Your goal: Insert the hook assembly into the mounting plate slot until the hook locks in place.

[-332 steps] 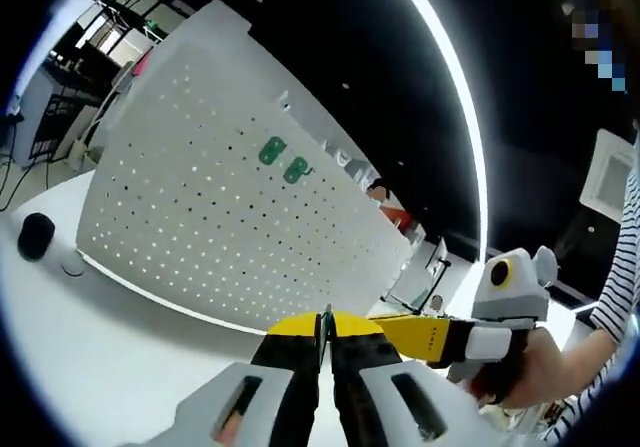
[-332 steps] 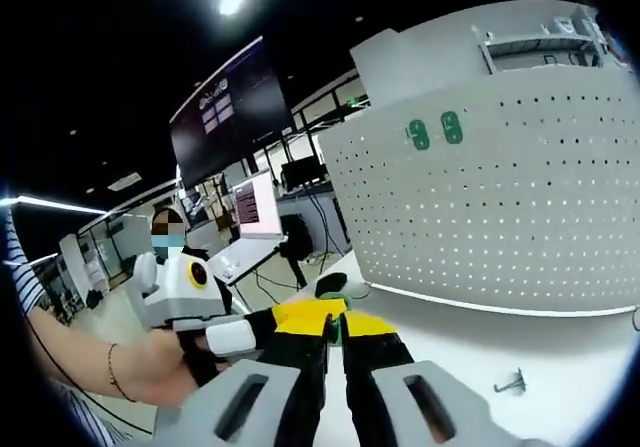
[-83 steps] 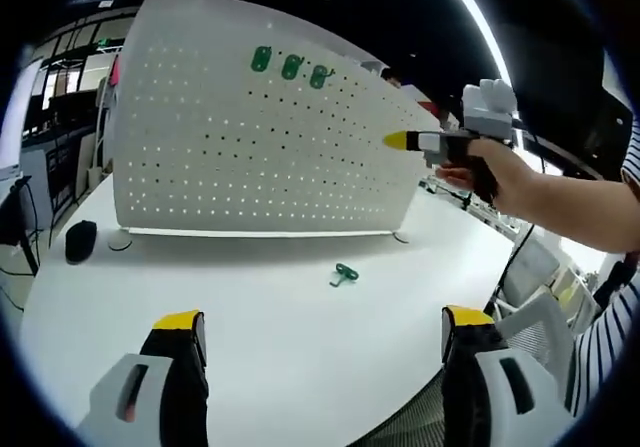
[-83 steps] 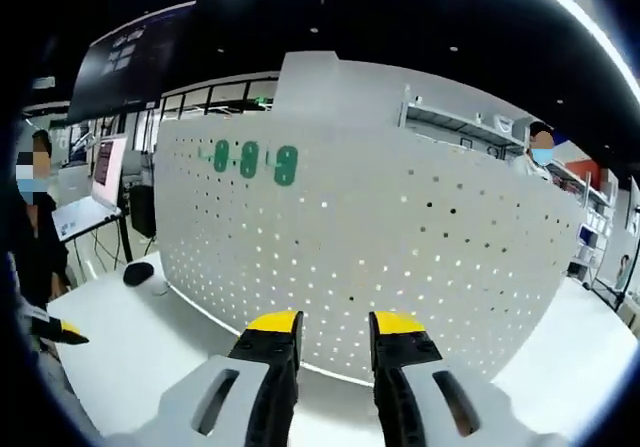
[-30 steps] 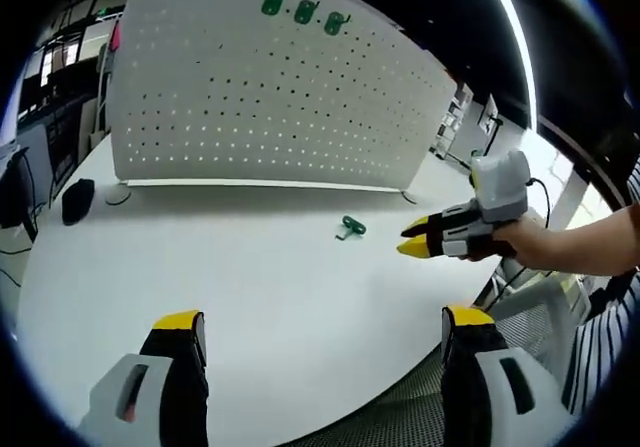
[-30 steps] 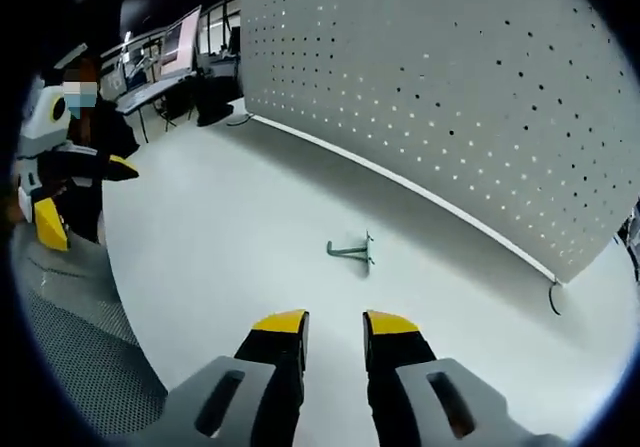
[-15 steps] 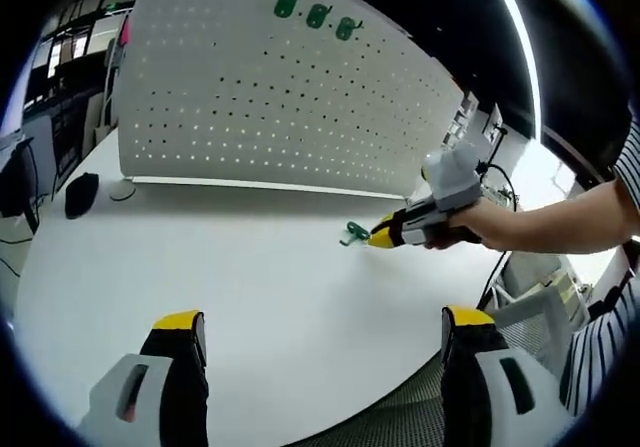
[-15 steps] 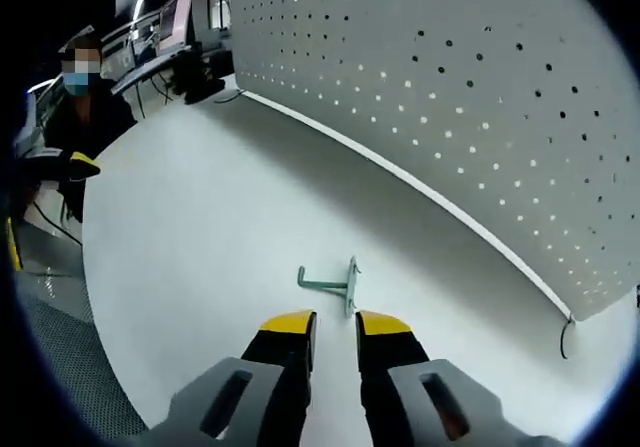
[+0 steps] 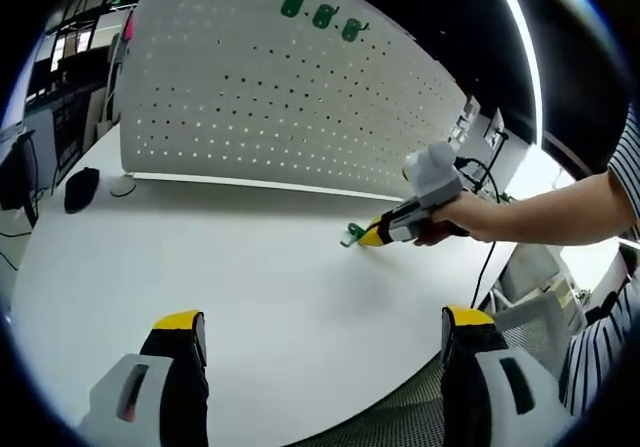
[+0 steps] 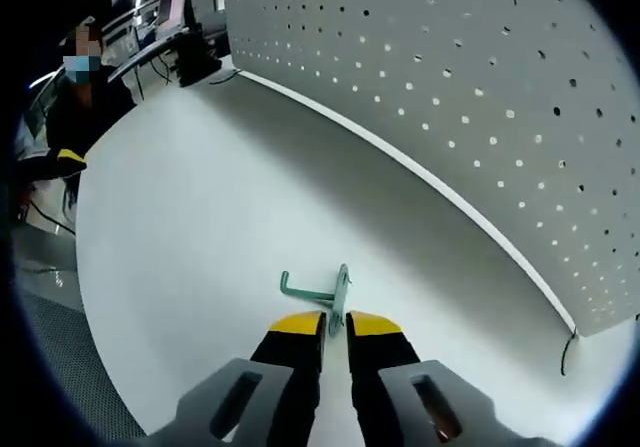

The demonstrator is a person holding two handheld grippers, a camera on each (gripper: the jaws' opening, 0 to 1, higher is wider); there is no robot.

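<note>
Three green hooks (image 9: 322, 15) hang at twelve o'clock on our pegboard (image 9: 280, 107). Our right gripper (image 10: 336, 319) pinches the green hook (image 10: 318, 293); our left gripper (image 9: 325, 332) gapes wide.

Bare table (image 9: 250, 267) before pegboard (image 9: 260, 97)

The left gripper view looks from well back, near the tabletop (image 9: 250, 297) edge, straight toward the pegboard (image 9: 270, 107), taking in its whole face. The right gripper view sits low and close over the tabletop, angled along the pegboard's (image 10: 480, 77) lower edge, just before the green hook (image 10: 325, 295). Both share that hook (image 9: 352, 234) and the pegboard's foot; the dim room beyond is hard to read.
</note>
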